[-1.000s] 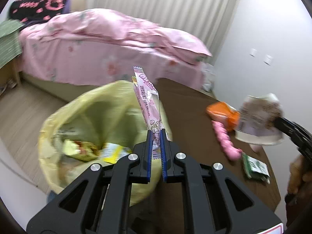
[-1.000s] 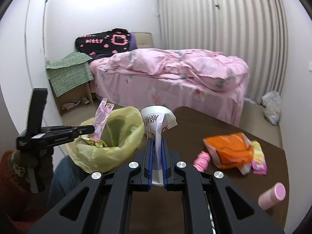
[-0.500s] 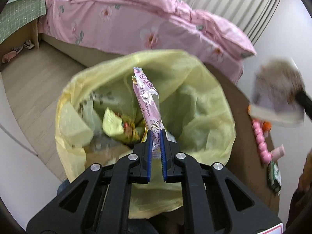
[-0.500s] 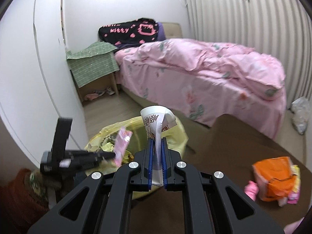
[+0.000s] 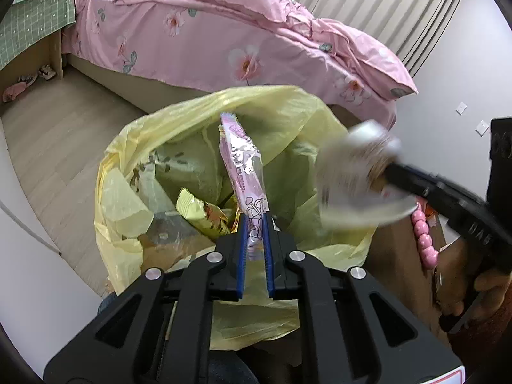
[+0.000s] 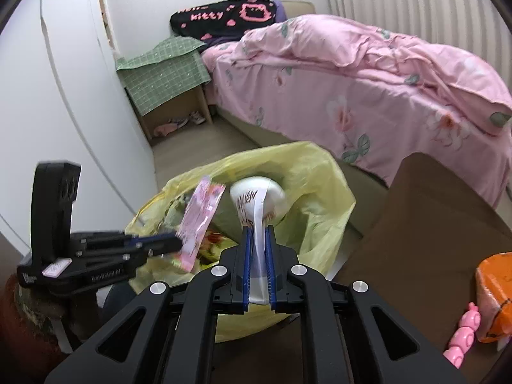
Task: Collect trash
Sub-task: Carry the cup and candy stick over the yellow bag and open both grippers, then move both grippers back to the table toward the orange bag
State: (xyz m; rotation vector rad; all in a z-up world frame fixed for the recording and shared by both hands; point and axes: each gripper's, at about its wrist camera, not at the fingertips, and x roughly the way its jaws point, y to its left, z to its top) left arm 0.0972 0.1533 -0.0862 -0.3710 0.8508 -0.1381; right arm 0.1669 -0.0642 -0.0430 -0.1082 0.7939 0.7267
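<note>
Left wrist view, listed left to right. Green checked cloth (image 5: 35, 16) draped over a wooden side table, far left. Pink floral bed (image 5: 243, 32) across the background. Yellow trash bag (image 5: 128, 198), mouth open, centre; a gold wrapper (image 5: 198, 211) and other scraps lie inside. Left gripper (image 5: 255, 224), jaws pinched on the lower end of a pink snack wrapper (image 5: 243, 166), which stands upright over the bag's opening. Crumpled white paper cup (image 5: 355, 179), blurred, at the bag's right rim, clamped at the tip of the right gripper (image 5: 388, 172), whose handle sits in a hand (image 5: 473, 291) at the far right. Pink bead-shaped item (image 5: 424, 240) on the brown table (image 5: 393, 256), just beyond that gripper.

Right wrist view, left to right. White wardrobe doors (image 6: 48, 112). Left gripper (image 6: 176, 243), lower left, gripping the pink snack wrapper (image 6: 200, 220) above the bag. Yellow trash bag (image 6: 323, 217), centre. Right gripper (image 6: 257, 233), jaws closed on the flattened base of the white paper cup (image 6: 256, 198), the cup's rounded end over the bag's mouth. Brown table (image 6: 432, 224), right. Pink bead-shaped item (image 6: 462, 336) and orange packet (image 6: 494, 294) at the lower right edge, touching.
</note>
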